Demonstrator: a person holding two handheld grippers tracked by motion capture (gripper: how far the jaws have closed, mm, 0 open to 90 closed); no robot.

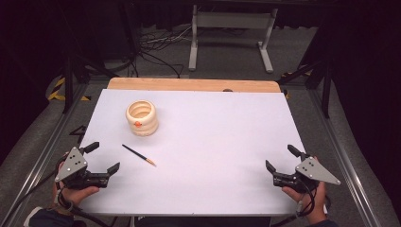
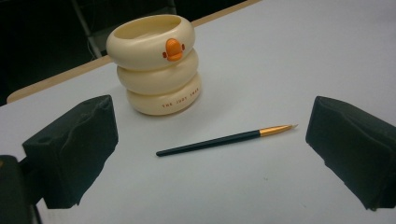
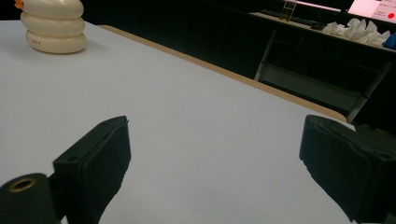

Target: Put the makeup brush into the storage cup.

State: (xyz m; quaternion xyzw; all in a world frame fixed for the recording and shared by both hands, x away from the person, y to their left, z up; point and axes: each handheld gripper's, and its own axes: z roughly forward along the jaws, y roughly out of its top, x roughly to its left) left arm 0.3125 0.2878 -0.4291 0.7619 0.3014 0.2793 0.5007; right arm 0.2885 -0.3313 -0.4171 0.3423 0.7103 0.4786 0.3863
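I hold both grippers low at the near edge of the white table [image 1: 203, 142] — left gripper [image 1: 105, 157] jaws spread wide, right gripper [image 1: 282, 158] jaws apart too, both empty. Cream three-ring stacked plastic cup with an orange duck beak [image 1: 142, 117] stands far-left; thin black paintbrush with gold ferrule [image 1: 138, 155] lies flat just nearer, apart from it.

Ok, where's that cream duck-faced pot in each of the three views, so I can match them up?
High view: the cream pot stands on the table's left far part, beyond the brush.
Left gripper view: upper left of centre, just behind the brush, between the open jaws.
Right gripper view: top left corner, partly cropped.
Shared landmark: the table's wooden far edge.
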